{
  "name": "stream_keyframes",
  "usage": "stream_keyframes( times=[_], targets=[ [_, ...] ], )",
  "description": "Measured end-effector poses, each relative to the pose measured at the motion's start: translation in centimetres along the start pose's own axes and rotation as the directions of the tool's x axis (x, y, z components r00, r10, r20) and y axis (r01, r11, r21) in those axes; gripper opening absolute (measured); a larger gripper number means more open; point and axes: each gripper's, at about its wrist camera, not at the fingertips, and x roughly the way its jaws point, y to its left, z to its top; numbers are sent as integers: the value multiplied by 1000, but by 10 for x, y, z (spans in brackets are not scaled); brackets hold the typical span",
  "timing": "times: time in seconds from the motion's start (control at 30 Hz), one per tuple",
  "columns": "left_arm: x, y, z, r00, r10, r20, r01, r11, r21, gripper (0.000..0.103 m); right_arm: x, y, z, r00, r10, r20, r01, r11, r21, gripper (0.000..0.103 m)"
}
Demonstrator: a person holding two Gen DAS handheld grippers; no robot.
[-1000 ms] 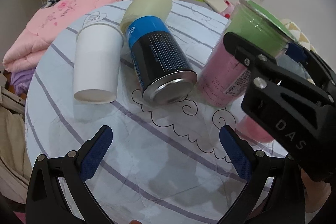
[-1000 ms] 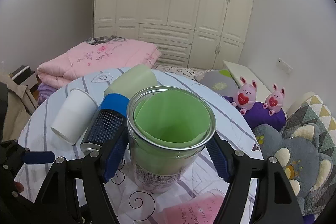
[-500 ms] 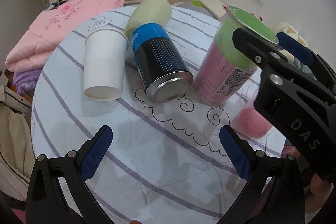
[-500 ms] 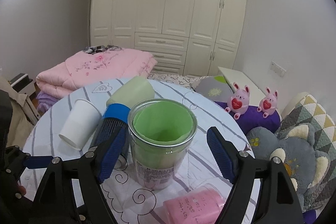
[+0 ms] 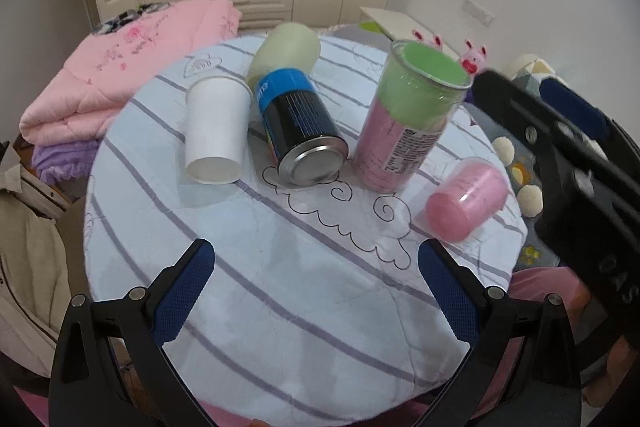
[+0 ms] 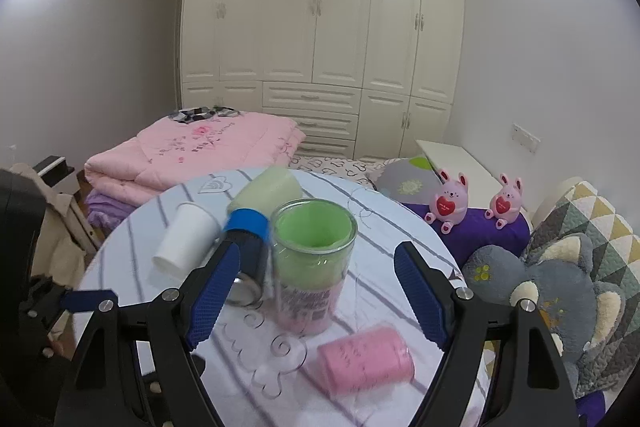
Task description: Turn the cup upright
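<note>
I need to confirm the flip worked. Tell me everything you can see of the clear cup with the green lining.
The clear cup stands upright on the striped tablecloth, mouth up. It looks like transparent plastic, green inside the upper part, pink below, with a printed label low on its side. The lying can is close beside its base; contact is unclear. The right gripper is open and clear of it.

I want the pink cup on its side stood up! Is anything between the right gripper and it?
Nothing visible is. The pink cup lies on the tablecloth just ahead of the open right gripper, nearer than the upright green-lined cup, which stands apart behind it.
</note>
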Motion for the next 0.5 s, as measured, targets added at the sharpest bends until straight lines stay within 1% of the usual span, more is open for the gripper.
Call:
stream_keyframes(
  times=[0.17, 0.33, 0.5],
  targets=[
    [-29, -1, -7, 997, 14, 71, -15, 1000, 20, 103, -25, 5, 0, 1000, -3, -31, 4, 1000, 22, 81],
    [-54, -1, -17, 988, 46, 148, -52, 998, 42, 103, -46, 9, 0, 999, 9, -52, -6, 998, 56, 81],
    [-72, 1, -23, 980, 41, 193, -50, 998, 39, 103, -62, 14, -3, 998, -20, -63, 24, 998, 60, 81]
  ],
)
